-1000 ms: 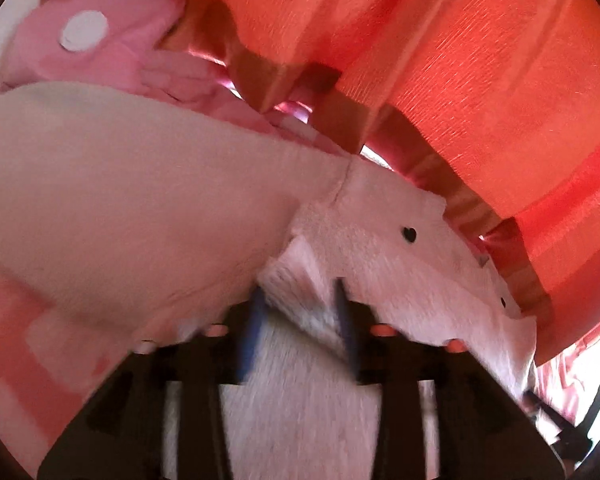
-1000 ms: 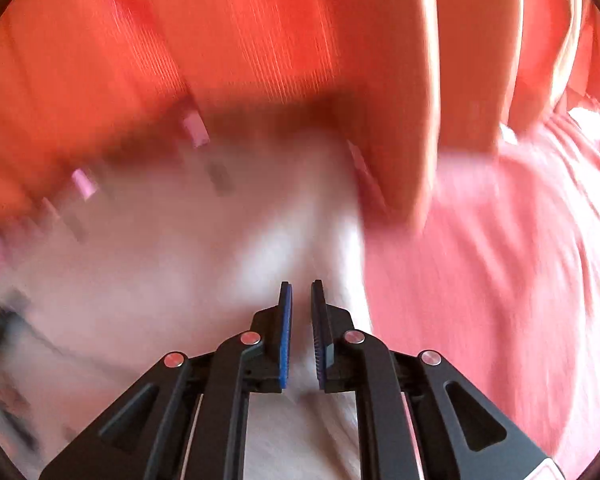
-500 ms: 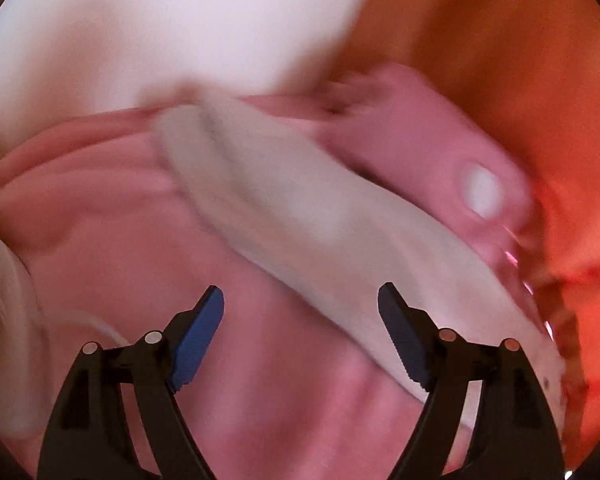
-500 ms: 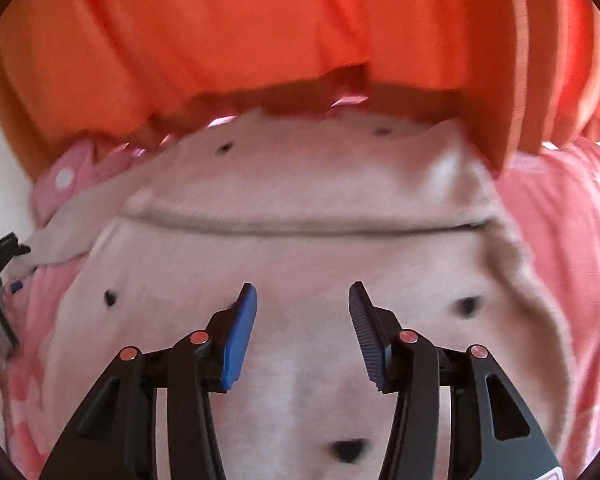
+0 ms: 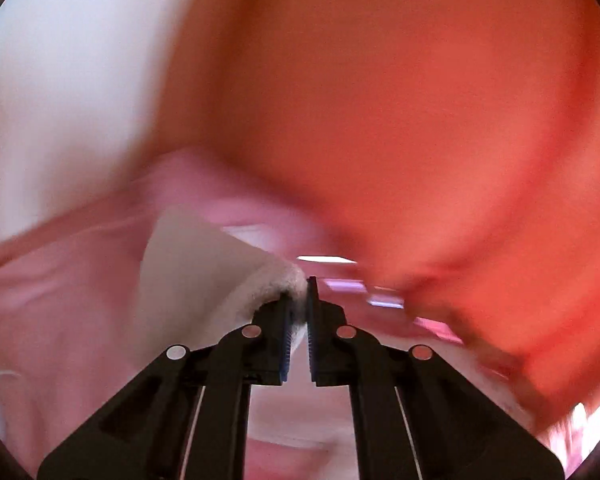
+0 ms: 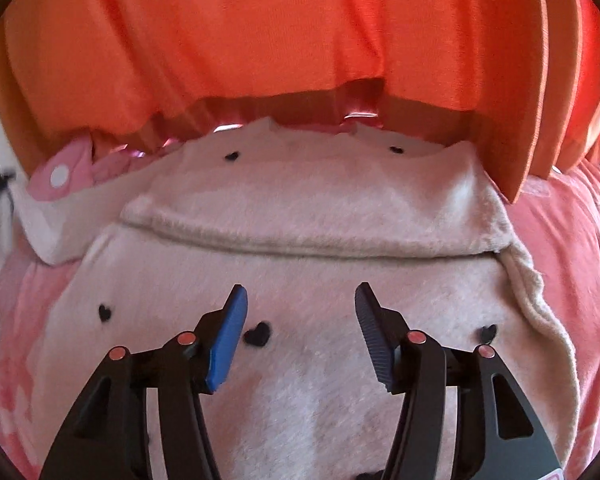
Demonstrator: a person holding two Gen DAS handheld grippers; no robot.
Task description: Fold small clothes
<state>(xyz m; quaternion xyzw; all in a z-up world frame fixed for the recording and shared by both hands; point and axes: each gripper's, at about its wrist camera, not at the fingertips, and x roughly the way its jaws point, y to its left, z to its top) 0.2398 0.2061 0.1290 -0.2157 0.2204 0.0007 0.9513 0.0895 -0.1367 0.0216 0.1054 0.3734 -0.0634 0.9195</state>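
A cream fleece garment (image 6: 300, 280) with small black hearts lies on a pink bedsheet (image 6: 560, 248), its top part folded down over the body. My right gripper (image 6: 300, 316) is open just above the garment's middle, holding nothing. In the blurred left wrist view my left gripper (image 5: 299, 300) is shut on a fuzzy cream edge of the garment (image 5: 204, 280), likely the sleeve that trails off at the left in the right wrist view (image 6: 40, 232).
An orange curtain (image 6: 280, 32) hangs along the far edge of the bed. A pink garment with a white dot (image 6: 60, 176) lies at the back left. A white wall (image 5: 60, 100) shows at the left.
My left gripper was open half a second ago over the cream sleeve and has now shut on its edge. My right gripper has opened wider and steadied above the garment.
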